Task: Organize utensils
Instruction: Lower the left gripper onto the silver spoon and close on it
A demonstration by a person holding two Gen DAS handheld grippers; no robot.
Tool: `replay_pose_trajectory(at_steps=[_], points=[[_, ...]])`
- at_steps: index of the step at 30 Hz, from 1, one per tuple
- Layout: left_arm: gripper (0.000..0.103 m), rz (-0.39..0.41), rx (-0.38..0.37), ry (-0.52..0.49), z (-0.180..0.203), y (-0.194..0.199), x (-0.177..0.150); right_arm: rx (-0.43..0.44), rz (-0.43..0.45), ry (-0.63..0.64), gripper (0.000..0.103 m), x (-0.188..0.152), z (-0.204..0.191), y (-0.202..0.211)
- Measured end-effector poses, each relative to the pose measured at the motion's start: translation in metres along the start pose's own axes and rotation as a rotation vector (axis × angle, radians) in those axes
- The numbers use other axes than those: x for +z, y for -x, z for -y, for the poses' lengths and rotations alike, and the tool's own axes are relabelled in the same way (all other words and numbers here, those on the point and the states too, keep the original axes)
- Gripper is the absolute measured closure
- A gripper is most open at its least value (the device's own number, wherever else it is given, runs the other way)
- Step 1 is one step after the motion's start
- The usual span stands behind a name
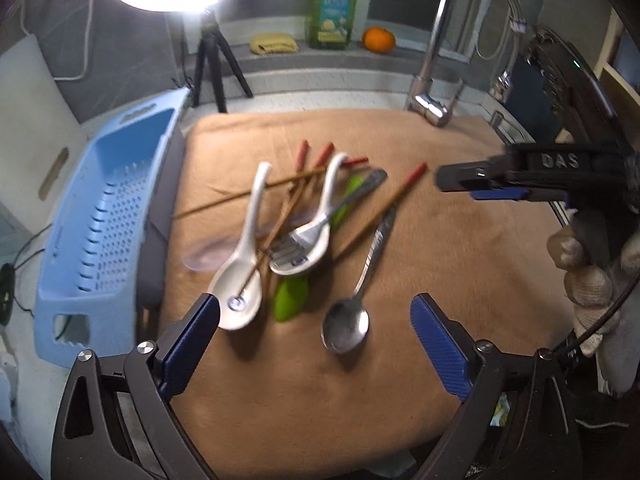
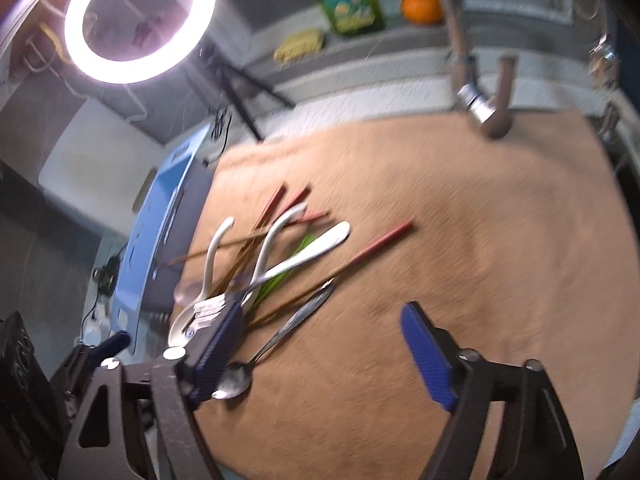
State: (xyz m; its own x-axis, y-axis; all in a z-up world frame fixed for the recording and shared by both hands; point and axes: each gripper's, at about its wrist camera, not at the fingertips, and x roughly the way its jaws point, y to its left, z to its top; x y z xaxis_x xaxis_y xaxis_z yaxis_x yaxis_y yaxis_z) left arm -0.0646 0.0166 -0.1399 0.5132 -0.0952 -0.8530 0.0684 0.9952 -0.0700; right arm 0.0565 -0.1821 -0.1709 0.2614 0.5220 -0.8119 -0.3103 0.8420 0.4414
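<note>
Kitchen counter: a tan cloth (image 1: 460, 184) is spread beside the faucet (image 1: 436, 60); a blue slotted basket (image 1: 104, 216) is set along its left edge.
Utensil pile: white ceramic spoons (image 1: 244, 276), red-tipped chopsticks (image 1: 384, 204), a fork (image 1: 320, 220) and a green piece lie crossed mid-cloth; a metal spoon (image 1: 346, 320) lies apart, nearest the left gripper.
Step advice: one loose piece is best taken first, probably the metal spoon, gripped across its handle.
Left gripper (image 1: 316, 344): jaws are spread wide, nothing held.
Right gripper (image 2: 324, 354): jaws are held partly open, nothing clamped; its left finger is seen over the pile, contact unclear.

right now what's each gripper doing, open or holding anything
left gripper: open, holding nothing, above the metal spoon.
right gripper: open, holding nothing, over the tan cloth.
</note>
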Motion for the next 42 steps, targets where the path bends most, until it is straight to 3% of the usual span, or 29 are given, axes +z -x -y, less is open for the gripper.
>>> replay_pose_trajectory(at_steps=[3, 12, 18, 31, 39, 41, 42], points=[[0.017, -0.034, -0.025, -0.024, 0.005, -0.011, -0.007, 0.044, -0.066, -0.013, 0.049, -0.005, -0.004, -0.018], [0.033, -0.084, -0.086, -0.051, 0.005, -0.032, -0.018, 0.146, -0.190, -0.083, 0.069, -0.015, -0.009, -0.054], [0.043, -0.091, -0.101, -0.062, 0.003, -0.042, -0.020, 0.176, -0.223, -0.109, 0.079, -0.017, -0.013, -0.069], [0.047, -0.089, -0.102, -0.113, 0.009, -0.050, -0.028, 0.154, -0.260, -0.189, 0.083, -0.018, -0.012, -0.090], [0.047, -0.077, -0.150, -0.084, 0.001, -0.047, -0.027, 0.170, -0.267, -0.262, 0.083, -0.016, -0.004, -0.094], [0.055, -0.075, -0.156, -0.093, 0.002, -0.049, -0.025, 0.162, -0.264, -0.254, 0.083, -0.015, -0.005, -0.095], [0.063, -0.079, -0.154, -0.101, 0.003, -0.052, -0.024, 0.160, -0.263, -0.258, 0.083, -0.015, -0.006, -0.096]])
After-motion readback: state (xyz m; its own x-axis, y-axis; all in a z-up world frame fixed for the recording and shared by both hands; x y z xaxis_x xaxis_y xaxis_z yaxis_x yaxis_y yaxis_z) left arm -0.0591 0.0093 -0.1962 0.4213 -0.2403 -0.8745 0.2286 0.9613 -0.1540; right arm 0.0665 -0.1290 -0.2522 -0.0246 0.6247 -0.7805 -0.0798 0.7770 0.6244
